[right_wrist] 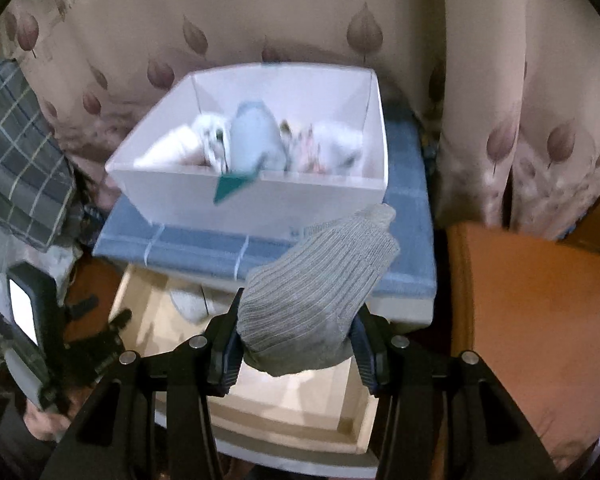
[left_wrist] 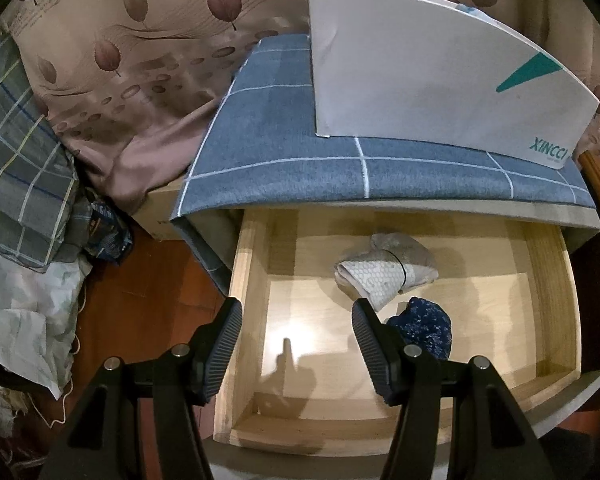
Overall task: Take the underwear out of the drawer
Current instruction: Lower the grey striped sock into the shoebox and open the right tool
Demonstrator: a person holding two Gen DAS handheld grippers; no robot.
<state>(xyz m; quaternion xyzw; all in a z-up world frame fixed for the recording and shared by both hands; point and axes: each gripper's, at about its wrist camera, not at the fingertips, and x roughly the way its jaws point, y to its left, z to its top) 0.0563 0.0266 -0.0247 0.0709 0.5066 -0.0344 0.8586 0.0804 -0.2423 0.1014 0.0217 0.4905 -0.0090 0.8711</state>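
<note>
drawer (left_wrist: pixel 256 280) open from above, cabinet top (left_wrist: pixel 300 168) overhanging its back, white box (left_wrist: pixel 420 80) on it

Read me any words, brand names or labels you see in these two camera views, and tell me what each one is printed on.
"XINCCI": teal letters on the white cardboard box, low at its right corner, left wrist view.
Smaller line beneath it on the same box: too small to read.
Dark lettering on the leaf-print curtain, top edge of the right wrist view: cut off and blurred, unreadable.
Dark blue wrapper on the floor: print unreadable.

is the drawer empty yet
No: the open drawer holds a whitish rolled piece and a dark blue one on its floor.
</note>
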